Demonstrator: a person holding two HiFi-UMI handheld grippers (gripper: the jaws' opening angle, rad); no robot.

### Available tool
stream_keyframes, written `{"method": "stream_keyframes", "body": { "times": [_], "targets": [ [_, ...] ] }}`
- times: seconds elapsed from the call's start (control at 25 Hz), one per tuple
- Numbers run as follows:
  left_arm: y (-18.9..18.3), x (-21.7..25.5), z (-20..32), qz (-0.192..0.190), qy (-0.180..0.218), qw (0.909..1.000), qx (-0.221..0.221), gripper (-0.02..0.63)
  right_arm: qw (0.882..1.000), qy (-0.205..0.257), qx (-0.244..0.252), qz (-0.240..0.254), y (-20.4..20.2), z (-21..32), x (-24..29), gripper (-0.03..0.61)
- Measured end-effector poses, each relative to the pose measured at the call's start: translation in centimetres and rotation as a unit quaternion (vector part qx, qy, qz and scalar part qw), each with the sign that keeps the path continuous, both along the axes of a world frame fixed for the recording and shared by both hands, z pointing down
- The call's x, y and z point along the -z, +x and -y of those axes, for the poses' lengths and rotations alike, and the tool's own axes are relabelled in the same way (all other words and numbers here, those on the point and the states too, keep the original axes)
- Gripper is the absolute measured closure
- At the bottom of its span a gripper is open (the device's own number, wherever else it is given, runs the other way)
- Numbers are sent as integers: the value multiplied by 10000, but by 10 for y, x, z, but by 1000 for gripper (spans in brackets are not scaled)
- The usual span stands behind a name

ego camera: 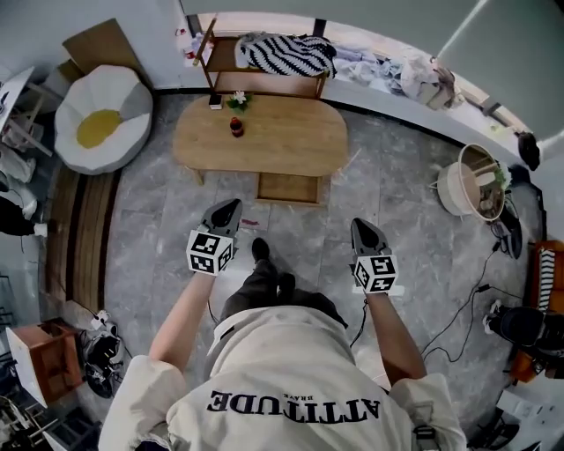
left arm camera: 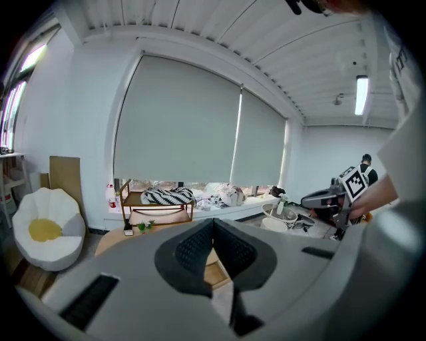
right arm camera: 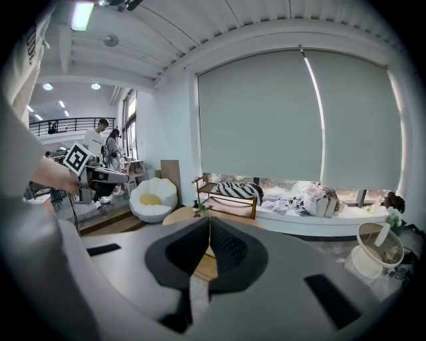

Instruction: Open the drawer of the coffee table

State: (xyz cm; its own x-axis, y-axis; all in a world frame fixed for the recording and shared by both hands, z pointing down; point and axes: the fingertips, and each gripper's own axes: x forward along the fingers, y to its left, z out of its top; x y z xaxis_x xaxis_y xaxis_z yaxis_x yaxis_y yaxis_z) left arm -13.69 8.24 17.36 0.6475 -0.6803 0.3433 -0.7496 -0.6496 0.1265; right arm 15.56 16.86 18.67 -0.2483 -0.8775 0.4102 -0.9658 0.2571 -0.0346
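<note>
Fingers (left arm camera: 193, 252) of the left gripper (ego camera: 227, 209) and right gripper (ego camera: 362, 228) are pressed together, empty, well short of the coffee table (ego camera: 264, 132); its drawer (ego camera: 288, 188) already juts from the near side, so little seems left

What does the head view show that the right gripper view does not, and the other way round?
Only the head view: the person's shoes and an orange-brown box at lower left. Only the right gripper view: a ceiling lamp and two people standing at far left. Both: the coffee table, the egg-shaped chair, the striped cloth on the shelf.
</note>
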Motion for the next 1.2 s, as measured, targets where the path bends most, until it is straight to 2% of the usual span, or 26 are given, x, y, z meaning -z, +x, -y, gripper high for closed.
{"method": "stream_keyframes", "body": {
  "times": [0.44,0.68,0.88,1.2],
  "targets": [
    [-19,19,-35,-15,102,9999,-27,592,9996,202,175,-48,-29,-16,18,558],
    [-44,22,-32,-38,-27,10000,-28,592,9997,230,19,-19,-44,-13,27,558],
    [-60,26,-26,26,22,9999,-125,592,9997,214,-93,72,-52,-9,32,560],
    [-65,30,-14,22,127,9997,-228,592,9997,181,-130,36,-55,-5,34,560]
  ]
}}
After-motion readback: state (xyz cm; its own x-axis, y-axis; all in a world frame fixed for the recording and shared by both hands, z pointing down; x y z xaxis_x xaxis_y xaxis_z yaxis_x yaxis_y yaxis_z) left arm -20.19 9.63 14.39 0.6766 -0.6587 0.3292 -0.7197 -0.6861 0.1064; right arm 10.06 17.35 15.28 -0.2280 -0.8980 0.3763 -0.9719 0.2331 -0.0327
